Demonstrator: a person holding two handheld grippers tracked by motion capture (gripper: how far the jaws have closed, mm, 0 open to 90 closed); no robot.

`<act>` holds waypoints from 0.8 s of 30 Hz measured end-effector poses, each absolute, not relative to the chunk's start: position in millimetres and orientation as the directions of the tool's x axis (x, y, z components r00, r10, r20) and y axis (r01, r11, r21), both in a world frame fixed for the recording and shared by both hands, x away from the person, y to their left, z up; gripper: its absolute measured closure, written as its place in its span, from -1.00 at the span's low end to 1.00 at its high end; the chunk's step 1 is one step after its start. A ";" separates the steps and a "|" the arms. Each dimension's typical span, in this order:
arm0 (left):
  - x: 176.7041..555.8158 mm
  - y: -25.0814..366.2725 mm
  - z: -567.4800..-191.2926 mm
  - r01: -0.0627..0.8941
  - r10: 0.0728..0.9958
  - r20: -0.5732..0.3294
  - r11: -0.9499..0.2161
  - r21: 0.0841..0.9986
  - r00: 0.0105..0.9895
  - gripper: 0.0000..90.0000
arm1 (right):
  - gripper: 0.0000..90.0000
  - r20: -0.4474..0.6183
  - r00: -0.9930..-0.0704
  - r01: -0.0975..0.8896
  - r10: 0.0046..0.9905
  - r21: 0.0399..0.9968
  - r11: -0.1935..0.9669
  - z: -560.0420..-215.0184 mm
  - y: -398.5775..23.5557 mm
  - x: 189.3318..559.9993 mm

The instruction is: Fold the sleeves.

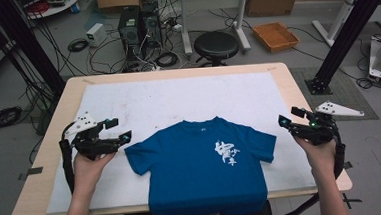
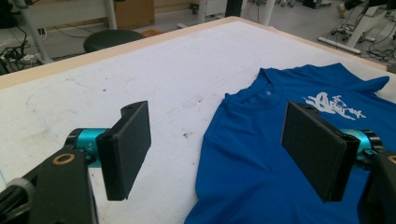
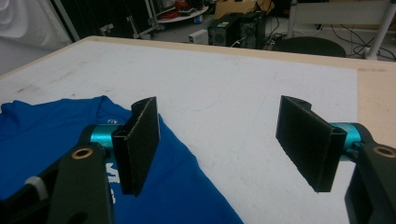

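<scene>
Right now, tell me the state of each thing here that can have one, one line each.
blue T-shirt: spread flat, front up, white print showing, hem hanging over the near table edge.
left gripper: open, holding nothing, beside the shirt's sleeve.
right gripper: open, holding nothing, beside the other sleeve.
white mat: lying flat on the table, scuffed.
</scene>
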State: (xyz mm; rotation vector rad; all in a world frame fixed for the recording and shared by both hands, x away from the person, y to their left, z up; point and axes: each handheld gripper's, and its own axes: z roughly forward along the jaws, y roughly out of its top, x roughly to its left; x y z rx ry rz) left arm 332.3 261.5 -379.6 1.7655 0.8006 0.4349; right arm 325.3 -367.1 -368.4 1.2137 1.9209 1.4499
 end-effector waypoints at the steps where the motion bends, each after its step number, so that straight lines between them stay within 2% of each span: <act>1: 332.5 262.3 -380.1 0.306 0.706 -0.097 -0.175 0.936 0.702 -0.45 | -0.36 0.159 -0.514 0.381 0.843 0.923 0.059 -368.6 -367.3 325.5; 17: 334.8 267.0 -392.4 0.348 0.710 -0.107 -0.203 0.915 0.696 -0.45 | -0.36 0.163 -0.506 0.393 0.847 0.917 0.058 -373.3 -368.5 328.4; 24: 335.1 275.3 -402.4 0.365 0.702 -0.118 -0.213 0.906 0.703 -0.27 | -0.36 0.161 -0.499 0.394 0.851 0.917 0.057 -374.0 -368.7 329.3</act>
